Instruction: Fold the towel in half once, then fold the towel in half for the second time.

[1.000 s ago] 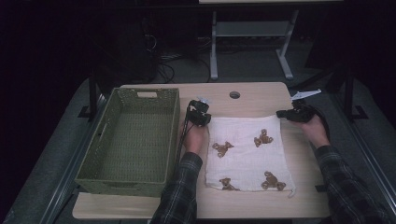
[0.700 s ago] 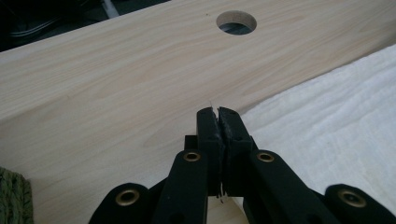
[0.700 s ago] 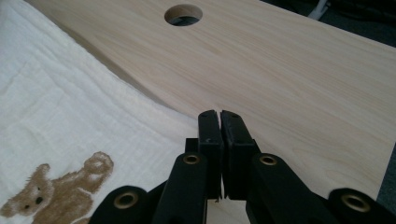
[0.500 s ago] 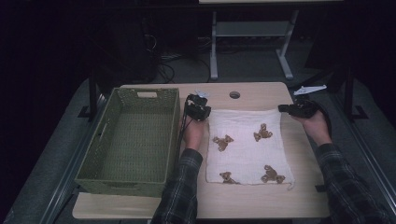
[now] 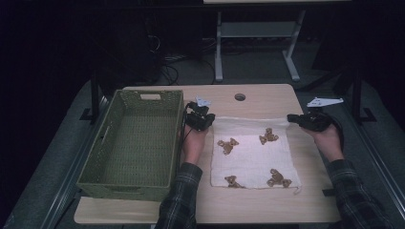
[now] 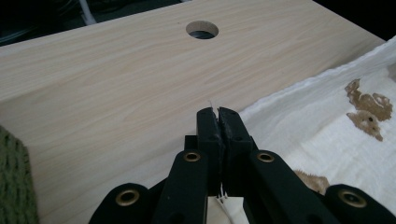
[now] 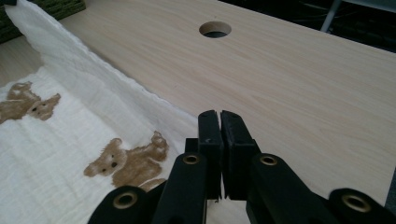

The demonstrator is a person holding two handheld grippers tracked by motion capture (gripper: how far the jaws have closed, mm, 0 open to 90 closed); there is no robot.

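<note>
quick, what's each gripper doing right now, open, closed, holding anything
Left gripper: closed on the far left corner of the white teddy-bear-print cloth.
Right gripper: closed on the cloth's far right corner.

Dark lab: desk (image 5: 267,102) with cable hole (image 5: 239,97), floor cables (image 5: 167,59).

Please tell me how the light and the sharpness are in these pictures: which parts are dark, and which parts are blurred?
High view: dim, room behind the table nearly black, cloth brightest. Left gripper view: evenly lit wood, jaws sharp, green basket at the edge soft. Right gripper view: bright, bear prints slightly soft, no glare.
</note>
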